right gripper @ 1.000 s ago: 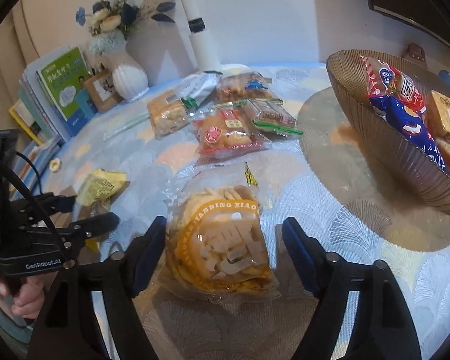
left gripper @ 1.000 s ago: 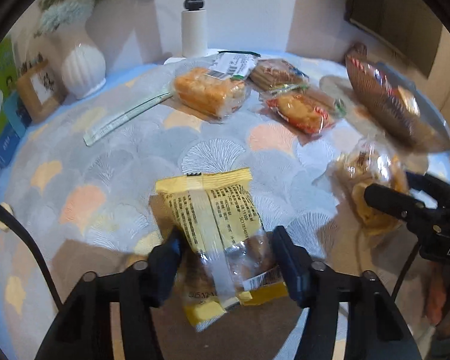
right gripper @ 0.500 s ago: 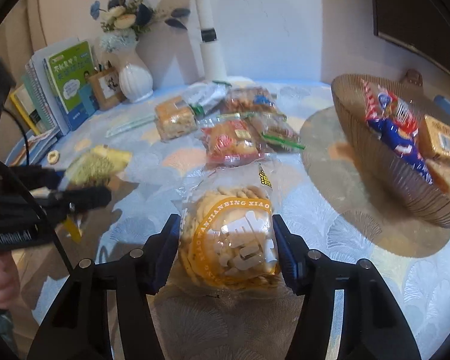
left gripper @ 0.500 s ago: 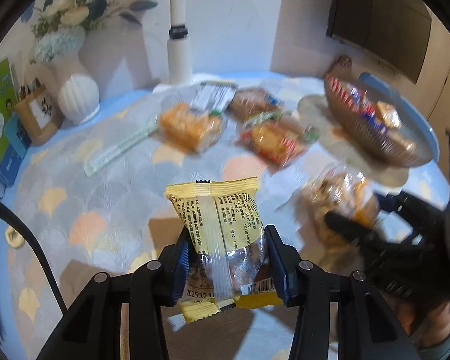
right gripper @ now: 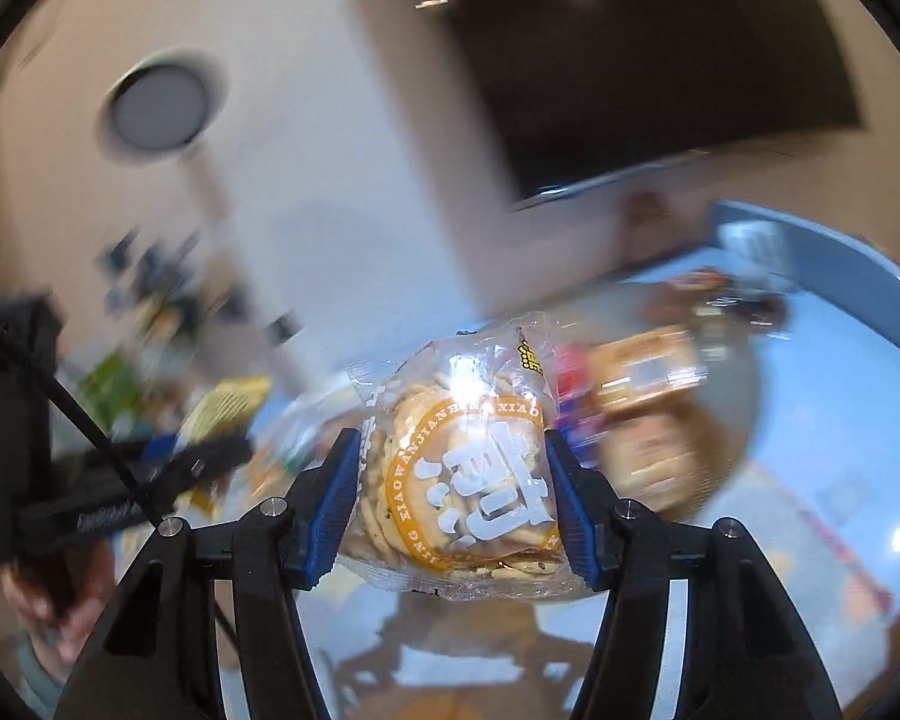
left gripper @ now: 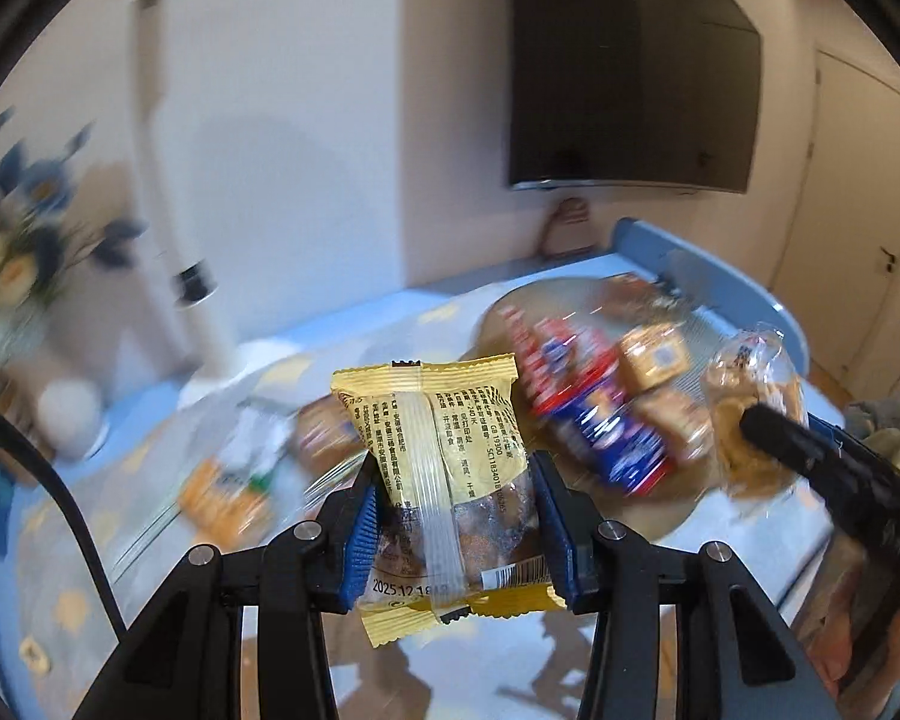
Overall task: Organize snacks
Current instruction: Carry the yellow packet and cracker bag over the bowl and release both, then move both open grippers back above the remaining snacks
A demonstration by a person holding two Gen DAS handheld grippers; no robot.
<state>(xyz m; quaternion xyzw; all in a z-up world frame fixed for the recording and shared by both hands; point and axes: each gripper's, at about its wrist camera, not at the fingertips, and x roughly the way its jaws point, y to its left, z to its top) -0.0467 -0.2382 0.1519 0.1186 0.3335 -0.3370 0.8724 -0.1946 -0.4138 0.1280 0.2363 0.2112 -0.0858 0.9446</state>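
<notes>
1. Yellow snack packet (left gripper: 444, 480) clamped in left gripper (left gripper: 453, 516), long axis upright, crimped end up, held above the table (left gripper: 150, 600).
2. Round cracker bag (right gripper: 462, 468) pinched in right gripper (right gripper: 450, 510), printed face toward camera.
3. Left view only: snack bowl (left gripper: 714, 330) ahead-right, blurred, below the packets.
4. Left view only: blurred flower vase (left gripper: 69, 420) far left.
</notes>
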